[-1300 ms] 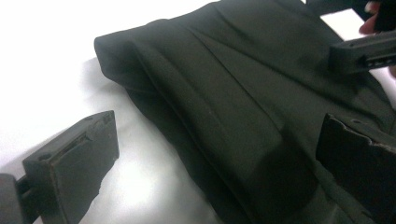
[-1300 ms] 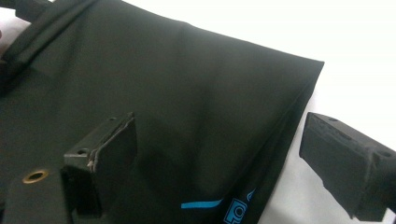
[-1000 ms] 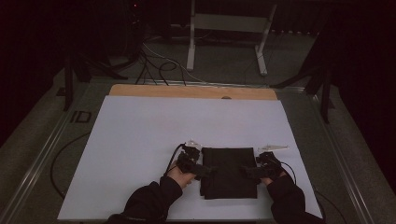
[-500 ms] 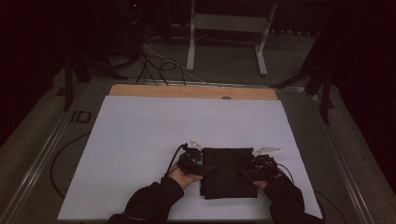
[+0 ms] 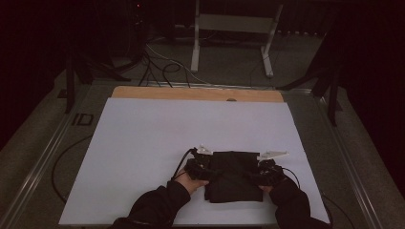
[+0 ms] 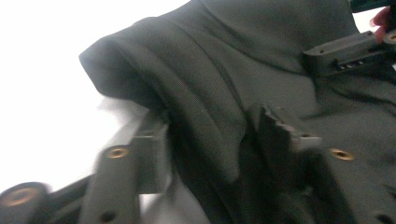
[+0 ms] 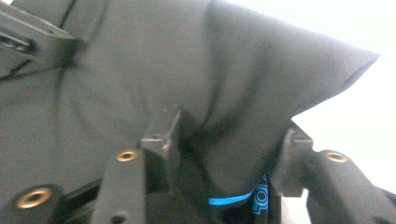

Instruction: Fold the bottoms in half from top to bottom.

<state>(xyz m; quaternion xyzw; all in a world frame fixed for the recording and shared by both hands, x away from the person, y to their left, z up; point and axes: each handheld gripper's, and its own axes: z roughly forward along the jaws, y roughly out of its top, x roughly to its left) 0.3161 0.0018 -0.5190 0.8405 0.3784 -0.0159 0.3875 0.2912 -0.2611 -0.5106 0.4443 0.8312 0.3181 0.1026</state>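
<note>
Closing on the folded black garment [image 5: 234,175] lying on the white tabletop [image 5: 143,143], the left hand-held gripper [image 6: 210,140] and right hand-held gripper [image 7: 224,144] each pinch a side fold; lift both evenly, keeping layers together

We read "ID" [image 5: 82,119] on the grey table frame [image 5: 57,143] left of the white sheet [image 5: 157,138], and unreadable blue lettering [image 7: 259,198] on the black garment [image 7: 140,70].
</note>
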